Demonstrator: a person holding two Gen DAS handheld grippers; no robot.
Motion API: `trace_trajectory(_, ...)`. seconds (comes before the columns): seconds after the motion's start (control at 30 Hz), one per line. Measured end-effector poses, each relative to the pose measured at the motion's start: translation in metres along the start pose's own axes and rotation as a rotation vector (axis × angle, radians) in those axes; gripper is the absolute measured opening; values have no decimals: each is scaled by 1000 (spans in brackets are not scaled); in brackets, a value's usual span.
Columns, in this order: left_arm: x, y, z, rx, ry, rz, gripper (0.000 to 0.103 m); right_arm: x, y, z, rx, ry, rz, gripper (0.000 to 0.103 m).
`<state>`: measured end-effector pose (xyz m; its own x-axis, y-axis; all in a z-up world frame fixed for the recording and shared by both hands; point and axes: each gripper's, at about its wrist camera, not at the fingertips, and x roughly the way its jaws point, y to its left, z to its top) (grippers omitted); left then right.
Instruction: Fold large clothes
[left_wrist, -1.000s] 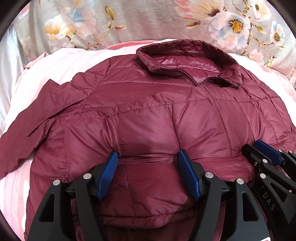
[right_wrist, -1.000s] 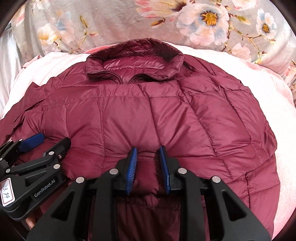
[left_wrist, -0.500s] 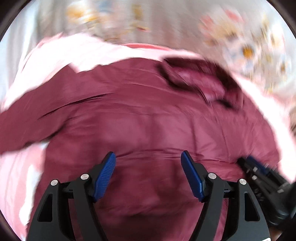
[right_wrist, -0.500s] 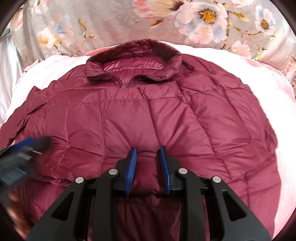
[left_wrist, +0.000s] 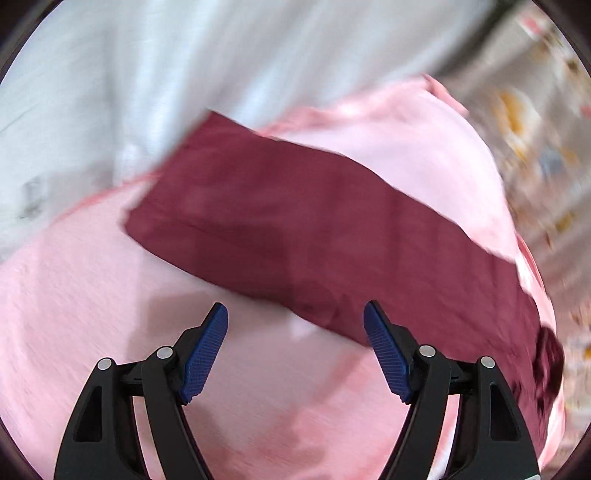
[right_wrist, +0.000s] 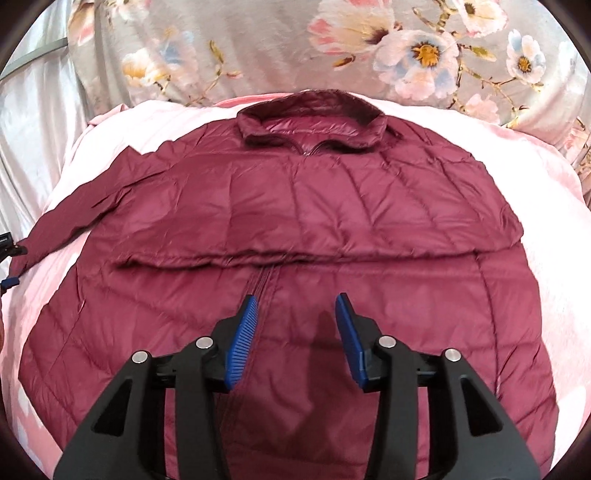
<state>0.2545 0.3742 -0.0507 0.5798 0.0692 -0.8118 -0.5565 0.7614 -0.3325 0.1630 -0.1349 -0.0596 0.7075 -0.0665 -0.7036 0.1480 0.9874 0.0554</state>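
Where sleeve (left_wrist: 295, 229) ends, bare pink sheet (left_wrist: 92, 314)

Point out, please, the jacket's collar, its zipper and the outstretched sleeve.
collar (right_wrist: 314, 122), right wrist view, on the stand-up band at the neck.
zipper (right_wrist: 264, 280), right wrist view, on the track below the crosswise fold.
sleeve (left_wrist: 295, 221), left wrist view, on its blurred middle.

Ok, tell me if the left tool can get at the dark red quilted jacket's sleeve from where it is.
Probably yes. The left tool is open and empty above the pink sheet, with the dark red quilted jacket's sleeve flat just ahead and nothing between, though the view is blurred.
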Motion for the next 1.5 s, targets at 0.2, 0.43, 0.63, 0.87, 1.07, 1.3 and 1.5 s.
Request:
trace_trajectory(0.2,11,8,17,-27,-24,-11,56,3,8,-9,-10,7,-23,45)
trace_trajectory(0.43,-18,-62,25,148,-96,-102,0,-2,0,-11,21,-4,-24,49)
trace_trajectory(0.63,-100,-189,-15,423,-194,-317,0,-10,-14,-12,68,-25,-28,49)
trace_trajectory(0.87,-163,-328,-137,758,-114,-599,0,-25,-47,-14,140,-48,-76,49)
trace_trajectory(1.07,-123,-396,-262,939,162,-613,46,-38,-80,-21,205,-63,-133,54)
trace_trajectory(1.3,-100,-366,-262,871,265,-633,60,-51,-97,-11,213,-104,-139,61)
trace_trajectory(1.5,-90,-319,-173,663,127,-537,65,-42,-68,28,117,-135,-73,66)
